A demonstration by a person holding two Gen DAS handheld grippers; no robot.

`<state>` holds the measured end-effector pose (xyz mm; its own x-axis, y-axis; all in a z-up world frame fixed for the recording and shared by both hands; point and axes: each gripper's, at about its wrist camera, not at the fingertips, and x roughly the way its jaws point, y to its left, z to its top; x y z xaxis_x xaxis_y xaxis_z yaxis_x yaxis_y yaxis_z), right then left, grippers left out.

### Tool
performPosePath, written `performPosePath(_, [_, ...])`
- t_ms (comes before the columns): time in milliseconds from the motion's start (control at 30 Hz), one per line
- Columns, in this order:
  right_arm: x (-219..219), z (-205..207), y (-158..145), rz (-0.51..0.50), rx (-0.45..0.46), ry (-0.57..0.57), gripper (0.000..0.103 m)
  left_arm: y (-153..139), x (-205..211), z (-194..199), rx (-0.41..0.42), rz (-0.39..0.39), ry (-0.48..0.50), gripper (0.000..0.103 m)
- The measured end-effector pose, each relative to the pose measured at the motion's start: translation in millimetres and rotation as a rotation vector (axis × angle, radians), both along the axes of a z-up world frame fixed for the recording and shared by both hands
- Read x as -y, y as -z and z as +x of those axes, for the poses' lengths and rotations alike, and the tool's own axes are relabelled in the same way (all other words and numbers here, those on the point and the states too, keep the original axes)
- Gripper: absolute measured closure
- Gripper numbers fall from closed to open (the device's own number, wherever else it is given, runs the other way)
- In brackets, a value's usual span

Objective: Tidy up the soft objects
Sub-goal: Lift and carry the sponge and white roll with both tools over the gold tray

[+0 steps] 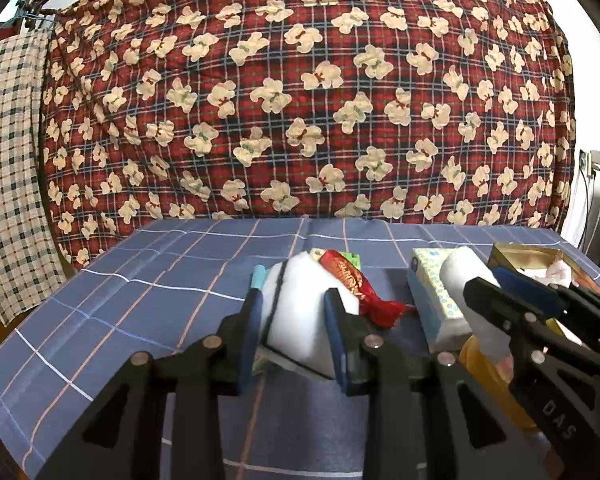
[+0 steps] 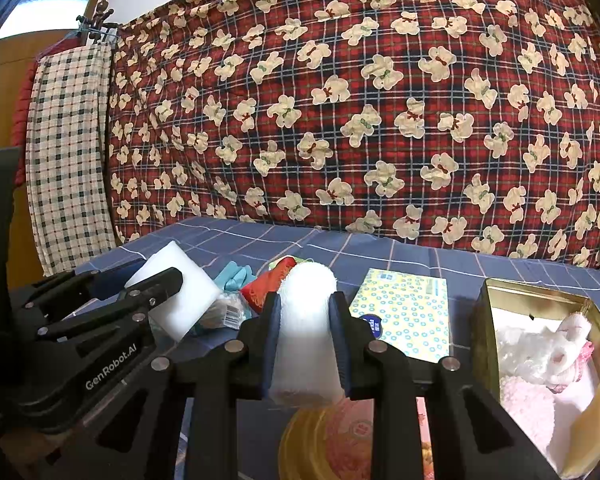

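My left gripper (image 1: 294,312) is shut on a white foam sponge block (image 1: 306,312), held above the blue checked table; it also shows in the right wrist view (image 2: 180,292). My right gripper (image 2: 306,320) is shut on a rolled white towel (image 2: 306,332), seen from the left wrist view as a white roll (image 1: 460,276). A gold tin box (image 2: 496,292) at the right holds pink and white plush things (image 2: 540,356). A red satin pouch (image 1: 352,280) and teal gloves (image 2: 232,274) lie on the table behind the sponge.
A tissue pack with blue circles (image 2: 404,312) lies between the roll and the tin. A round yellow lid (image 2: 328,436) sits under my right gripper. A bear-print red quilt (image 1: 300,100) hangs behind the blue checked tablecloth (image 1: 140,272).
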<state>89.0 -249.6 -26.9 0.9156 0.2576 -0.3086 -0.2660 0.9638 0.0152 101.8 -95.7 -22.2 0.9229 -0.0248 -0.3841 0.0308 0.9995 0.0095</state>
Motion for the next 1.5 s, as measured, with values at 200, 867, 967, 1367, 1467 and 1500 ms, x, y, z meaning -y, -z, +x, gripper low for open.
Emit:
performPosePath(200, [0,-2,-1,0.004,0.015,-0.003,0.075,-1,-2,-2,0.013,-0.004,-0.006,0.073])
performPosePath(867, [1,-11,-4,0.011,0.064,-0.008,0.075,-5,-7,-11,0.066,-0.015,-0.023,0.073])
performPosePath(967, [1,-12,-4,0.012,0.065,-0.008,0.075,-6,-7,-14,0.078,-0.017,-0.025,0.073])
performPosePath(1367, [2,-17,-8,0.004,0.093,0.004,0.075,-12,-10,-22,0.121,-0.026,-0.038,0.073])
performPosePath(1467, [6,-21,-12,0.012,0.113,0.016,0.075,-13,-5,-25,0.141,-0.025,-0.03,0.073])
performPosePath(1500, [7,-21,-13,0.015,0.116,0.018,0.075,-14,-3,-25,0.147,-0.028,-0.025,0.073])
